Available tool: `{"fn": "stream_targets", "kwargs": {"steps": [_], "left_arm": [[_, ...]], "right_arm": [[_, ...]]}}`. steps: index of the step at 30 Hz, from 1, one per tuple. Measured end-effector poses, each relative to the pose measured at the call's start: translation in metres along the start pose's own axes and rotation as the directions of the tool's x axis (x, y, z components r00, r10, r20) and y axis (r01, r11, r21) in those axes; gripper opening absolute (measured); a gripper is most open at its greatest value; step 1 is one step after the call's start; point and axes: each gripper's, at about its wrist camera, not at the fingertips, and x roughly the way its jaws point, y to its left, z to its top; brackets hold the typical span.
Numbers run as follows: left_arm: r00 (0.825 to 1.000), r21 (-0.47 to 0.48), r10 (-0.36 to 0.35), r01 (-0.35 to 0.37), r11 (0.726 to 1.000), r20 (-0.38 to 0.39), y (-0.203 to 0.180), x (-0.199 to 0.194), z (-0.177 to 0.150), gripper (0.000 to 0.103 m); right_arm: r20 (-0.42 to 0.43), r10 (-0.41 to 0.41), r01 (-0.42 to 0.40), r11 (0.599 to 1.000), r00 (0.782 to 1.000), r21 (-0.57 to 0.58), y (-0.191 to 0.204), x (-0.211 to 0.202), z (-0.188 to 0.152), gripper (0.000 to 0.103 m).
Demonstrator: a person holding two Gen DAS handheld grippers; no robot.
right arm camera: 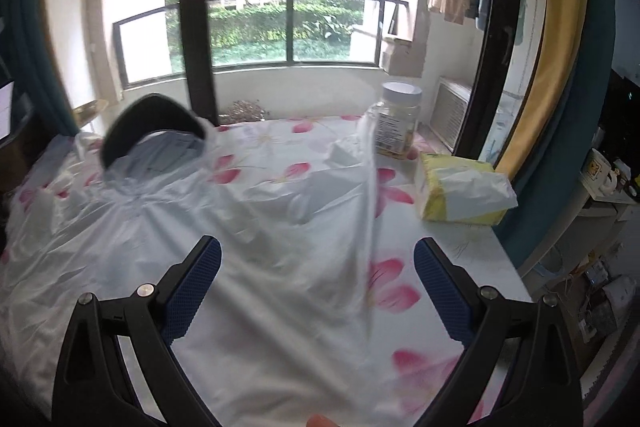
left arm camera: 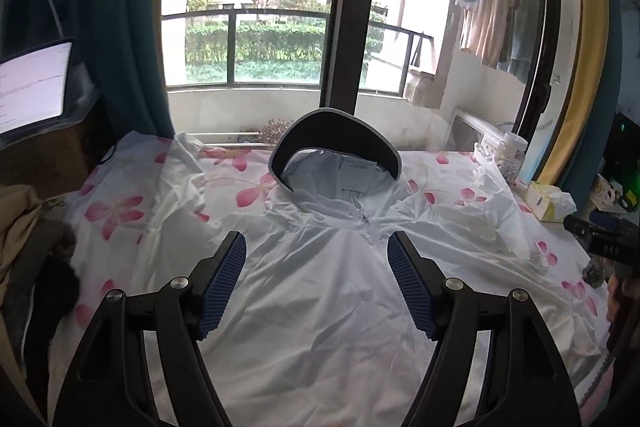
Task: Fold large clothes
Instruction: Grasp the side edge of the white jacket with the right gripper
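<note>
While the white hooded jacket (left arm camera: 320, 287) lies flat on the floral sheet (left arm camera: 120, 211), long axis running away w/ hood far, both grippers hover spread & empty: left gripper (left arm camera: 316, 283) over its chest, right gripper (right arm camera: 316, 291) probably nearest the right sleeve edge.

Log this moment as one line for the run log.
stage: pre-fold | jacket: spread flat on floral sheet, hood away | left gripper: open, over chest | right gripper: open, over right side | held: nothing

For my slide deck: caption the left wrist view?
Open left gripper poised above a white hooded jacket spread flat on a floral sheet.
</note>
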Motion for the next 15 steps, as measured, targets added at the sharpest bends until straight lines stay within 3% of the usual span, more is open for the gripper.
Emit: {"fn": "stream_targets", "kwargs": {"steps": [9, 15], "left_arm": [[0.999, 0.013, 0.005, -0.004, 1.000, -0.045, -0.003, 0.060, 0.024, 0.076], [0.998, 0.016, 0.021, -0.020, 1.000, -0.067, -0.003, 0.090, 0.033, 0.076]], "right_arm": [[-0.084, 0.030, -0.032, 0.999, 0.996, -0.025, -0.033, 0.085, 0.046, 0.096], [-0.126, 0.022, -0.027, 0.999, 0.992, -0.036, -0.049, 0.140, 0.073, 0.072]]}}
